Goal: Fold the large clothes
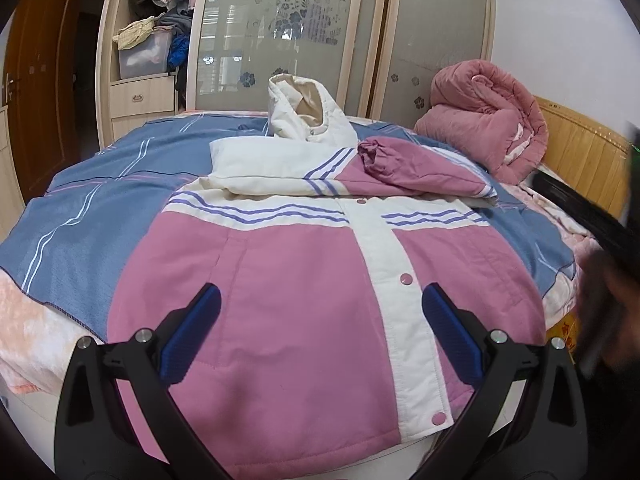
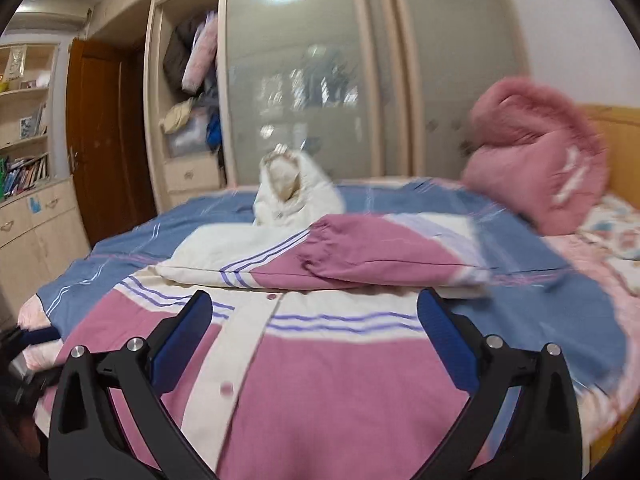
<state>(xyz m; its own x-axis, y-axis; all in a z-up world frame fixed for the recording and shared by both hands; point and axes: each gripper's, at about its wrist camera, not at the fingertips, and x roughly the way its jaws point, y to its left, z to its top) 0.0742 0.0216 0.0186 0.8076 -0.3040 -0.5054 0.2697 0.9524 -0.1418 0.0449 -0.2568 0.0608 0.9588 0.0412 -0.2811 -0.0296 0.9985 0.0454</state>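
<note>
A pink and white padded jacket (image 1: 288, 280) (image 2: 340, 380) lies front up on the bed, snapped shut along its white placket. Both sleeves are folded across the chest: a white one (image 1: 272, 168) and a pink cuffed one (image 1: 404, 168) (image 2: 372, 256). Its white hood (image 1: 308, 116) (image 2: 292, 192) stands up at the far end. My left gripper (image 1: 320, 316) hovers open over the jacket's lower front, nothing between its blue pads. My right gripper (image 2: 316, 328) is open above the jacket's hem side, empty. A dark blur at the left wrist view's right edge is the right gripper (image 1: 608, 280).
A blue striped sheet (image 1: 100, 208) covers the bed. A rolled pink quilt (image 1: 488, 120) (image 2: 536, 160) sits at the far right by the wooden headboard (image 1: 580, 148). A wardrobe with frosted sliding doors (image 1: 288, 32) stands behind, a brown door (image 2: 108, 140) to its left.
</note>
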